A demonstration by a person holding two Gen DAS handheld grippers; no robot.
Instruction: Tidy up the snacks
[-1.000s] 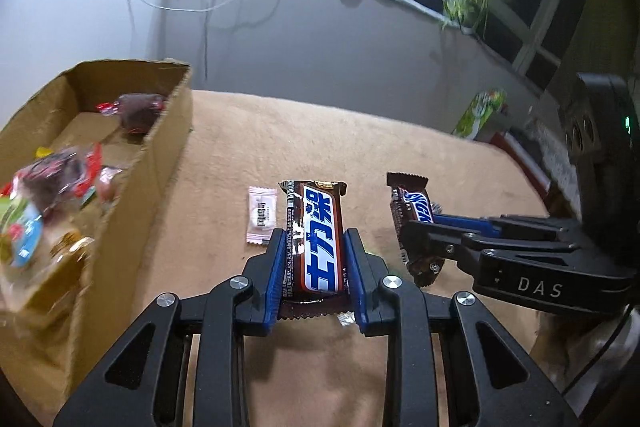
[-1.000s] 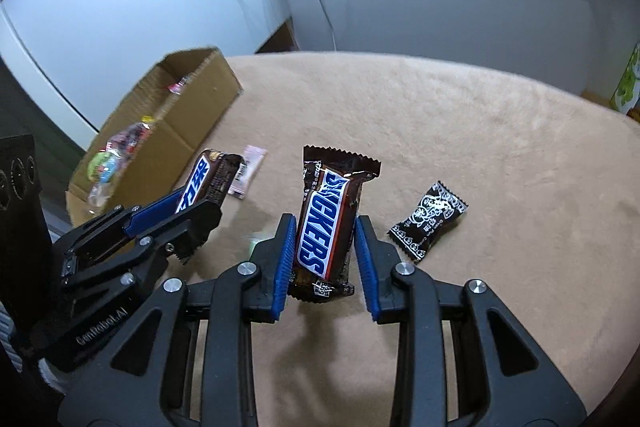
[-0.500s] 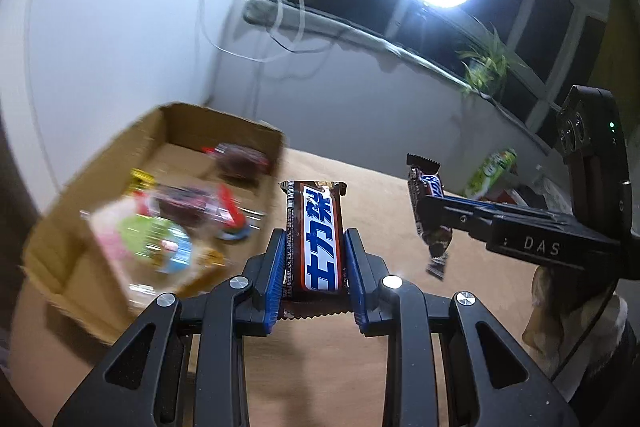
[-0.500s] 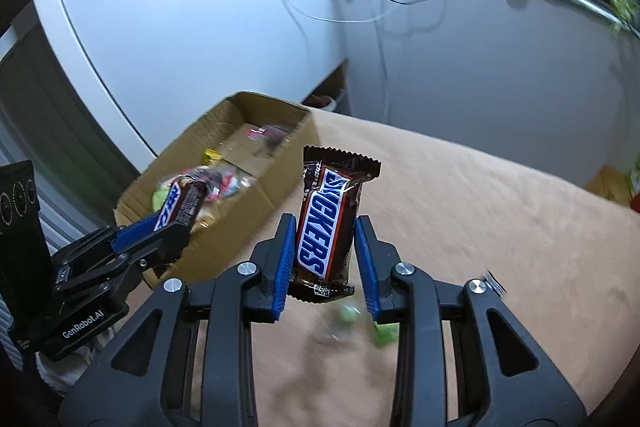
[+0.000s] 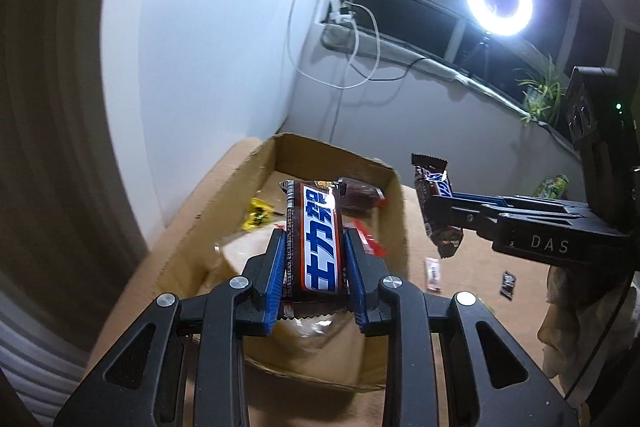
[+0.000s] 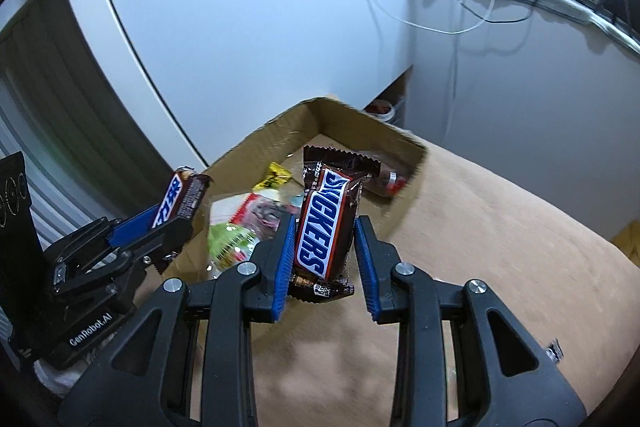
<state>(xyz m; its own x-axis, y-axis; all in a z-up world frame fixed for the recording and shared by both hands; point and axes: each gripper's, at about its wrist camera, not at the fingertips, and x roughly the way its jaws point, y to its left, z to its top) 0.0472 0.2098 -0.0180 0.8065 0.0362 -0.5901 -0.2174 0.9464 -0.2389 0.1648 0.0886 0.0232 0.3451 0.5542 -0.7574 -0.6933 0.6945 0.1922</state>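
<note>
- Pale walls, a dark window with a lit ring light (image 5: 499,2) and a sill with trailing white cables frame a tan-covered worktop (image 6: 500,267).
- On the worktop's left side sits an open cardboard box (image 5: 224,203), holding assorted snacks: a yellow wrapper (image 5: 256,217), a dark red pouch (image 5: 362,197) at the far wall, a green-and-white packet (image 6: 232,239).
- The left gripper (image 5: 314,267) has its jaws clamped on a brown bar with a blue-and-white label (image 5: 318,247) (held upright, lengthwise), above the box's open interior.
- The right gripper (image 6: 324,259) has its jaws clamped on a Snickers bar (image 6: 326,223), upright and slightly tilted, beside the box's near right corner; whether it is over the box or just outside I cannot tell.
- Two small sweets lie on the worktop well right of the box: a pale sachet (image 5: 433,269) and a black wrapped candy (image 5: 508,281).
</note>
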